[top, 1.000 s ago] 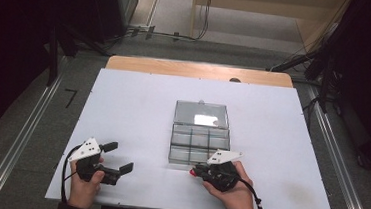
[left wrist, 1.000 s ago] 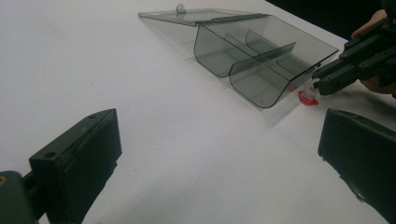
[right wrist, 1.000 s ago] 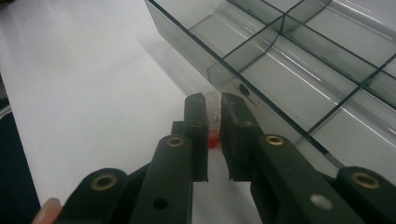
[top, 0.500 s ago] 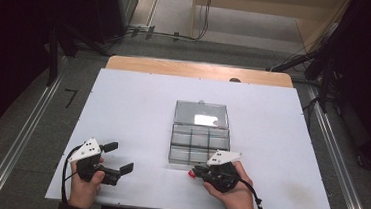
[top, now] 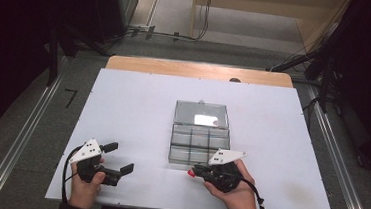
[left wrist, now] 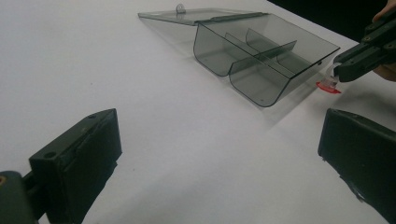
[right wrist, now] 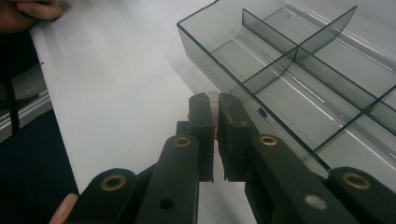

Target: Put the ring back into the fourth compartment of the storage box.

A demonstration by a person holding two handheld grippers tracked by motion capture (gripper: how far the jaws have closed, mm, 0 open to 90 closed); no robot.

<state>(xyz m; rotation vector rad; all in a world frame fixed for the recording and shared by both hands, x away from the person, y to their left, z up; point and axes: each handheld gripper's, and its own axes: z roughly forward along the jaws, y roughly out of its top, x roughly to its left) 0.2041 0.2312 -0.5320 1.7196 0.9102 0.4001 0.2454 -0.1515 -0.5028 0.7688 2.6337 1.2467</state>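
White desk [top: 133,105] carries an open clear box [top: 200,138]; just before its near wall, the right gripper [top: 194,172] pinches a small red-capped vial [left wrist: 328,84], while the left gripper [top: 119,159] rests spread. Lifting low could knock the vial against that wall.

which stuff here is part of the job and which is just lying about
In the job:
- right gripper, shut on the small red-capped piece
- clear compartment box, lid open

Lying about:
- left gripper, open and holding nothing
- white table

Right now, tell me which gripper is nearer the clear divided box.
Right. The right gripper sits just off the clear box's near corner, clamping a small red-capped piece; the left gripper is open, well off to its side.
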